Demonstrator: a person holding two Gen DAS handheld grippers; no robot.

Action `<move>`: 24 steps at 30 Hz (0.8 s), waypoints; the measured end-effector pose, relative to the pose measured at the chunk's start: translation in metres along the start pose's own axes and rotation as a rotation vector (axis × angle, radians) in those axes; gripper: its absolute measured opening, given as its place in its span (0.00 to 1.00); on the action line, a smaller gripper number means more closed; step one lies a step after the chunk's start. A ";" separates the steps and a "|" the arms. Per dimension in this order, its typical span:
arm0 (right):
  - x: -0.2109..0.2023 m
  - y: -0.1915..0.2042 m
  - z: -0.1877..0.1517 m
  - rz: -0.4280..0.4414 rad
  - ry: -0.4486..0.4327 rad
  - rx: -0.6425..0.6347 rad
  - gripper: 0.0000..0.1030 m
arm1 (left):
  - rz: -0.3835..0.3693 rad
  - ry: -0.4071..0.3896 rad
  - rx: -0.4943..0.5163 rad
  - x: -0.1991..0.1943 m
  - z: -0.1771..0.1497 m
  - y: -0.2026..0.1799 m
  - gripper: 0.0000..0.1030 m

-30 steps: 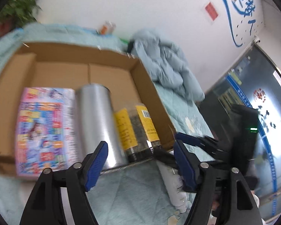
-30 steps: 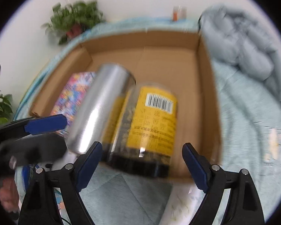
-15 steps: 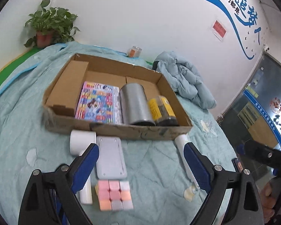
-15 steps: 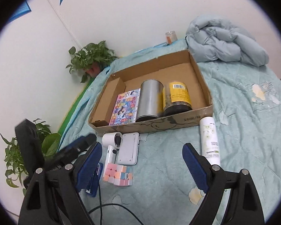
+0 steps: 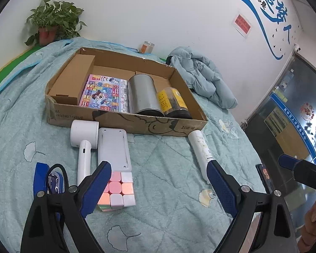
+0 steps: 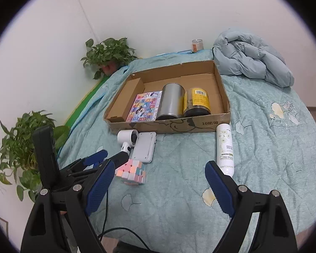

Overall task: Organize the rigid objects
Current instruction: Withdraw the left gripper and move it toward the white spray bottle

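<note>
A shallow cardboard box [image 5: 124,122] [image 6: 200,124] lies on the bed, holding a colourful book [image 5: 104,96], a silver can [image 5: 143,93] [image 6: 170,103] and a yellow-labelled jar [image 5: 174,103] [image 6: 197,103]. In front of the box lie a white hair dryer [image 5: 84,135], a grey flat device [image 5: 113,147] [image 6: 145,147], a pastel cube [image 5: 117,191] [image 6: 132,171] and a white spray bottle [image 5: 201,151] [image 6: 225,147]. My left gripper [image 5: 158,187] hangs open above the cube and bottle, empty. My right gripper [image 6: 158,183] is open and empty too, back from the objects.
A blue-grey jacket [image 5: 200,78] [image 6: 252,61] is heaped right of the box. Potted plants [image 5: 52,23] [image 6: 107,52] stand at the wall, with a small jar [image 5: 146,47] behind the box. A blue object with a cable [image 5: 48,181] lies at the left. A hand [image 5: 313,221] holds the other gripper.
Both grippers have pulled back from the box, leaving the silver can and the jar lying inside it. The left jaws have widened. The loose items on the bed have come into view.
</note>
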State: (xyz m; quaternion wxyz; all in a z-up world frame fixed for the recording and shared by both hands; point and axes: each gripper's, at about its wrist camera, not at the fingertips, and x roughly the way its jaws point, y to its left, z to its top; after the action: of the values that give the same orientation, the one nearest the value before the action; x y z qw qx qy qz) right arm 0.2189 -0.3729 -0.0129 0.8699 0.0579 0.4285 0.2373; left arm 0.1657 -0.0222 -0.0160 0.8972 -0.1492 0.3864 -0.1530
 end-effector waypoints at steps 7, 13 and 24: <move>-0.010 -0.003 0.000 -0.035 -0.025 -0.012 0.86 | -0.010 0.017 0.026 0.003 -0.001 -0.003 0.89; 0.009 -0.013 -0.013 -0.035 -0.002 -0.027 0.86 | -0.022 0.048 0.024 0.024 0.005 0.000 0.89; 0.094 -0.138 -0.020 -0.135 0.133 0.156 0.86 | -0.175 0.194 0.038 0.104 0.019 -0.039 0.89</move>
State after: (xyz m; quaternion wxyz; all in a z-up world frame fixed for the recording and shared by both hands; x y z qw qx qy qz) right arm 0.3021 -0.4534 -0.1348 0.8464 0.0807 0.5053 0.1473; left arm 0.2418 -0.0957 -0.0556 0.8414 -0.1500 0.4540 -0.2517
